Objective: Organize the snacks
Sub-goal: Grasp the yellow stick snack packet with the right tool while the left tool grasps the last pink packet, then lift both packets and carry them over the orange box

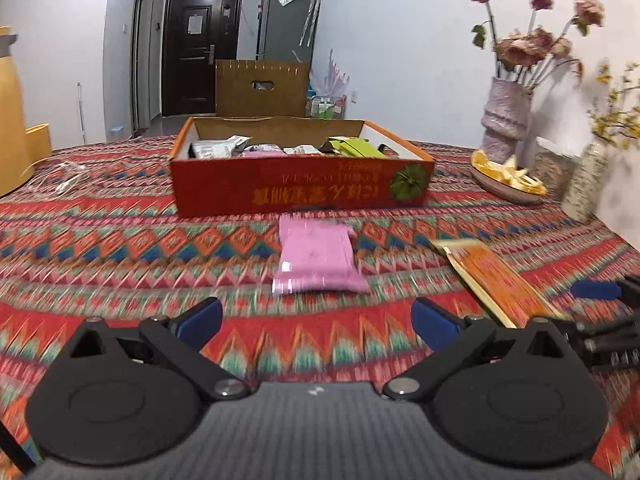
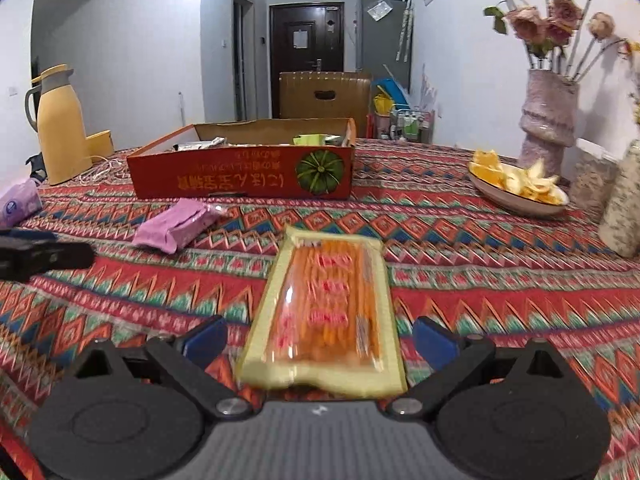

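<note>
A pink snack packet point(image 1: 318, 258) lies on the patterned tablecloth just beyond my open left gripper point(image 1: 318, 320), which holds nothing. Behind it stands a red cardboard box point(image 1: 300, 186) with several snack packets inside. In the right wrist view, a long yellow-and-orange snack packet point(image 2: 326, 312) lies flat between the spread fingers of my open right gripper point(image 2: 320, 338). The same long packet point(image 1: 496, 276) shows at the right of the left wrist view, with the right gripper point(image 1: 604, 296) behind it. The pink packet point(image 2: 176, 224), the box point(image 2: 244, 176) and the left gripper point(image 2: 40, 254) appear at the left of the right wrist view.
A plate of orange peel point(image 2: 520, 186) and a vase of dried roses point(image 2: 548, 116) stand at the right. A speckled jar point(image 2: 624, 208) is at the right edge. A yellow thermos point(image 2: 60, 128) and a purple tissue pack point(image 2: 18, 200) sit at the left.
</note>
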`<state>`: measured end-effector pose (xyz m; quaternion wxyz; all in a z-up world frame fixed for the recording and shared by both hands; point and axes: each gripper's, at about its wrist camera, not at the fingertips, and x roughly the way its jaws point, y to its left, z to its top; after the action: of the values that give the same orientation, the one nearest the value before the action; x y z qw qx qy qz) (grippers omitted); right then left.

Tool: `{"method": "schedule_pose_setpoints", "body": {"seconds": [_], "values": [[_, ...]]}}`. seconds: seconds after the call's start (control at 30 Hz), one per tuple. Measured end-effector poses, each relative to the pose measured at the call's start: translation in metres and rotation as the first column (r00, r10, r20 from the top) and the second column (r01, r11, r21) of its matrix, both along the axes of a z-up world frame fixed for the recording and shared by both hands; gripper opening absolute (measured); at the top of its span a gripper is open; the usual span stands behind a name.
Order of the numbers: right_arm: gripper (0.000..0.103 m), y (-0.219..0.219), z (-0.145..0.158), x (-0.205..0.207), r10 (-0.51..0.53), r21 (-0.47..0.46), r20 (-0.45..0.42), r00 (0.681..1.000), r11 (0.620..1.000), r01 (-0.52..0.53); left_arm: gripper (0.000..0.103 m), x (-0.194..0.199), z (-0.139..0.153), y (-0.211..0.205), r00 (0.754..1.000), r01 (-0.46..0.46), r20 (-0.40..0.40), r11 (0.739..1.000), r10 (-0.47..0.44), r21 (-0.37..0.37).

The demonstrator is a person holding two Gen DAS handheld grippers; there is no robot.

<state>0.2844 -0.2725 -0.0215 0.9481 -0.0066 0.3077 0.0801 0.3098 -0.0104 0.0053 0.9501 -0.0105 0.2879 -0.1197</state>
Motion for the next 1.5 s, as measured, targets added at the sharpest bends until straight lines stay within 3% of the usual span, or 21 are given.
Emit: {"method": "schedule_pose_setpoints", "body": {"seconds": [0.23,0.37,0.5,0.6,0.63,0.7,0.8,1.13,1.5], "values": [[0.096,0.006,-0.01,0.056,0.011,-0.02,-0.055,0.998,1.0,-0.012,0.102,0.081,-0.015,-0.021,1.0,-0.017,-0.021,1.0,0.018,0.022],[0.092,0.001,-0.019,0.067,-0.005,0.008,-0.083,0.997,1.0,0.005,0.098,0.098,-0.028,-0.024,0.999,-0.002,-0.048,1.0,0.003,0.019],[0.091,-0.002,-0.024,0.065,-0.02,0.042,-0.068,0.998,0.999,0.023,0.062,0.098,-0.038,-0.026,0.998,-0.014,-0.064,0.997,0.019,0.071],[0.079,0.005,-0.024,0.064,-0.025,-0.01,-0.064,0.998,1.0,0.025,0.063,0.094,-0.036,-0.025,0.997,-0.017,-0.071,0.997,0.022,0.078],[0.076,0.005,-0.022,0.063,-0.019,-0.013,-0.061,0.998,1.0,0.018,0.063,0.091,-0.035,-0.024,0.997,-0.023,-0.077,0.997,0.029,0.077],[0.06,0.004,-0.02,0.059,-0.016,-0.014,-0.062,0.998,1.0,0.015,0.063,0.079,-0.032,-0.019,0.995,-0.035,-0.095,0.998,0.041,0.06],[0.05,0.0,-0.017,0.05,-0.002,-0.002,-0.065,0.998,1.0,0.002,0.063,0.048,-0.024,-0.009,0.995,-0.047,-0.091,0.999,0.047,0.006],[0.045,0.001,-0.007,-0.004,0.019,0.033,-0.053,0.998,0.999,-0.017,0.063,-0.053,0.002,0.02,0.996,-0.083,-0.043,0.994,0.081,-0.068],[0.045,0.008,0.026,-0.079,0.049,0.069,0.057,0.997,0.996,-0.053,0.063,-0.127,0.017,0.031,0.992,-0.125,0.016,0.988,0.127,-0.09]]}}
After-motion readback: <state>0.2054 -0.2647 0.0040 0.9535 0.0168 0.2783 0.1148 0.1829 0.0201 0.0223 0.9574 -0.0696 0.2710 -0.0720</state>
